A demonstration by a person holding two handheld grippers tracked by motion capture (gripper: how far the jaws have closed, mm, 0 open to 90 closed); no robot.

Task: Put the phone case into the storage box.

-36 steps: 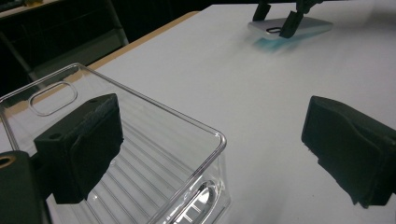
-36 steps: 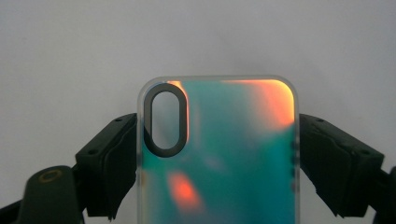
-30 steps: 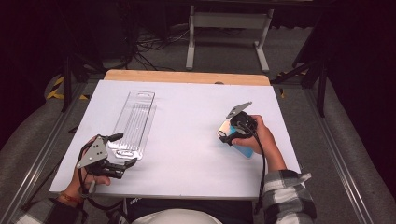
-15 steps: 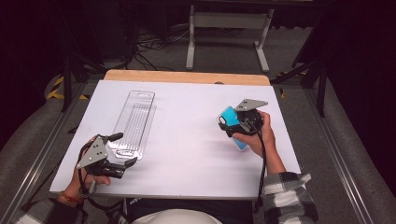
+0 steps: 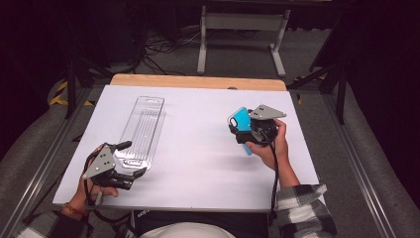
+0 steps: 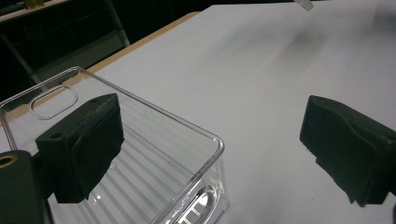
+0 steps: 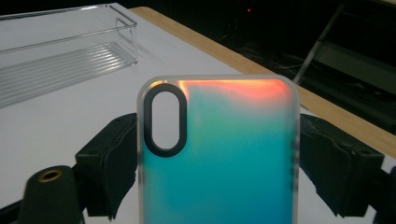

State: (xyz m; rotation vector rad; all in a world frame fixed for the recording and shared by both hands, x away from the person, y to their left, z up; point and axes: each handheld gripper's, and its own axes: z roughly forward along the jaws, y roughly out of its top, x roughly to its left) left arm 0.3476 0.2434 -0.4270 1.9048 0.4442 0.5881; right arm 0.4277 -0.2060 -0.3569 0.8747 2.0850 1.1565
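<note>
The right gripper (image 5: 243,130) is clamped on the two long edges of a blue-to-orange translucent plastic phone case (image 7: 218,154), held lifted above the white table (image 5: 198,148) at its right side. The left gripper (image 5: 130,158) has its jaws spread wide, one jaw over the near end of a clear, ribbed, oblong plastic tray (image 6: 154,168) lying at the table's left.

High view looks down; tool views close, sharing the clear tray (image 5: 142,130).
</note>
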